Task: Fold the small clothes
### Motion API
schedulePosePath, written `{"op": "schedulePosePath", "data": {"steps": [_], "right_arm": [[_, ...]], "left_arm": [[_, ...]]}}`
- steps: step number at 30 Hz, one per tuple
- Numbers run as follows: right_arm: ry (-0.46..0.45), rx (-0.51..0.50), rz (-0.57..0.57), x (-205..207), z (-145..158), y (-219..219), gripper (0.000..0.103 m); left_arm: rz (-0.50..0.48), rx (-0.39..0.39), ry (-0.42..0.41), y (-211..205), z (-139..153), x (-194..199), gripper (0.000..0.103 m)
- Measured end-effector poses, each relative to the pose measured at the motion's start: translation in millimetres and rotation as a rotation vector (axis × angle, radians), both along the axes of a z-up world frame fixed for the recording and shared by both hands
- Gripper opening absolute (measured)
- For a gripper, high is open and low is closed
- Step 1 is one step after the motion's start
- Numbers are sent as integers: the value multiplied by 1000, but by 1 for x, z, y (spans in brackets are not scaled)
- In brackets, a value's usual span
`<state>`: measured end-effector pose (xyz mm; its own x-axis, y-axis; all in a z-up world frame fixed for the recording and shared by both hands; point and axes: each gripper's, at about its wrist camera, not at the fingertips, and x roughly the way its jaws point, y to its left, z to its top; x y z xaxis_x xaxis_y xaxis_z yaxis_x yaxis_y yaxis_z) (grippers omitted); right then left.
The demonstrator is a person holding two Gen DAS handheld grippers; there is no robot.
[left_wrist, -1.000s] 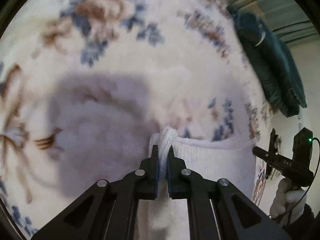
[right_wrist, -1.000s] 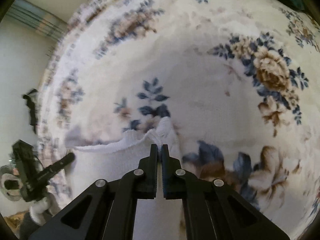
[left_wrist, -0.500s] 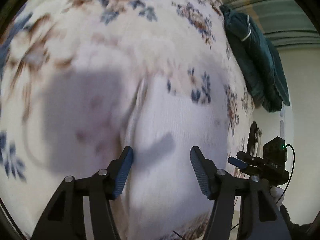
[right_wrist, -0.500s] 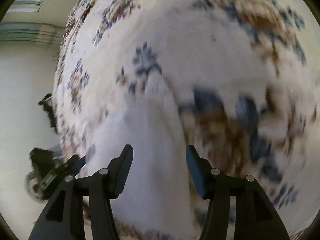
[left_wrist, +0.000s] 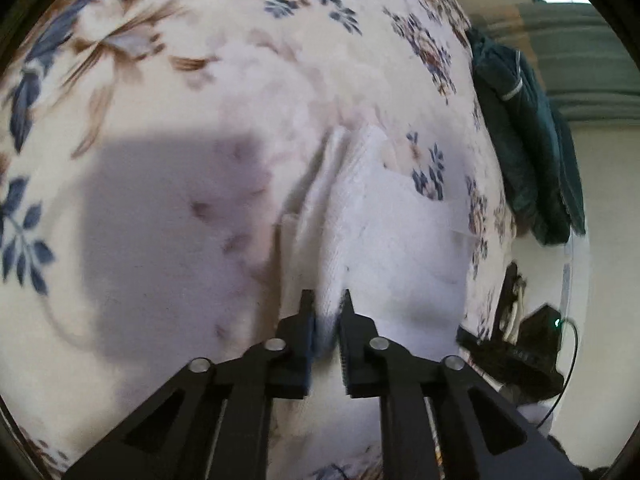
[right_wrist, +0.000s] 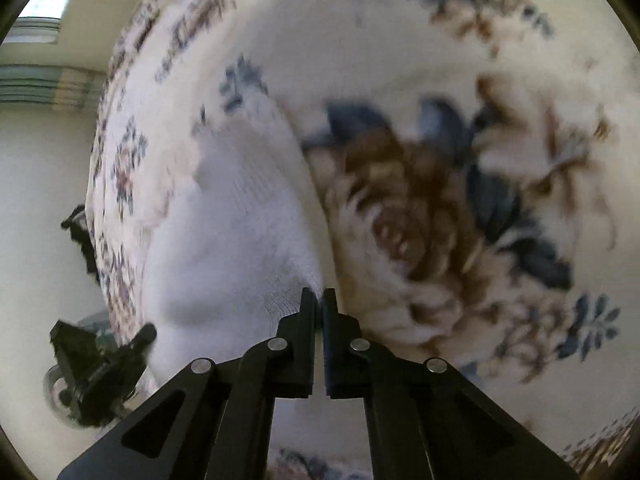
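A small white knitted garment [left_wrist: 400, 232] lies flat on a cream floral carpet [left_wrist: 160, 200]. My left gripper [left_wrist: 326, 296] is at the garment's left side near its front edge; its jaws are closing, and a raised fold of the white cloth is pinched between them. In the right wrist view the same garment [right_wrist: 240, 220] stretches up and to the left. My right gripper [right_wrist: 319, 294] is shut on its right edge, with a thin bit of cloth at the fingertips. Each view shows the other gripper [left_wrist: 508, 352] [right_wrist: 100, 364] low at the garment's far side.
A dark green garment [left_wrist: 532, 140] lies bunched at the carpet's far right edge. Beyond the carpet are a pale wall and floor [right_wrist: 36, 200]. The carpet's blue and brown flower pattern [right_wrist: 420, 208] spreads wide around the white garment.
Both grippers let go of the garment's far corners, opened wide, and drew back along it. They have closed again on the cloth nearer its front edge.
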<state>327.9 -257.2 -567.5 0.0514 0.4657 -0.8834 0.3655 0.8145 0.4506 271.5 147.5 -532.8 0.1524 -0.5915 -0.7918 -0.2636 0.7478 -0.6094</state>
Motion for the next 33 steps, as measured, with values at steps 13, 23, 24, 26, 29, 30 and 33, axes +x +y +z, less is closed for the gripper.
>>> {"op": "schedulePosePath", "data": {"steps": [13, 23, 24, 26, 29, 30, 33], "right_arm": [[-135, 8, -17, 90, 0, 1, 5], [-275, -65, -63, 125, 48, -5, 4], [-246, -79, -50, 134, 37, -2, 4], [-170, -129, -13, 145, 9, 7, 4], [-116, -162, 57, 147, -10, 18, 4], [-97, -147, 69, 146, -12, 19, 4], [-53, -58, 62, 143, -12, 14, 8]], "left_arm": [[-192, 127, -159, -55, -2, 92, 7], [4, 72, -193, 7, 3, 109, 7], [10, 69, -156, 9, -11, 113, 7], [13, 54, -109, 7, -29, 113, 7], [-16, 25, -66, 2, -39, 104, 10], [-14, 10, -56, 3, -37, 100, 12], [3, -37, -37, 10, -27, 83, 40]]}}
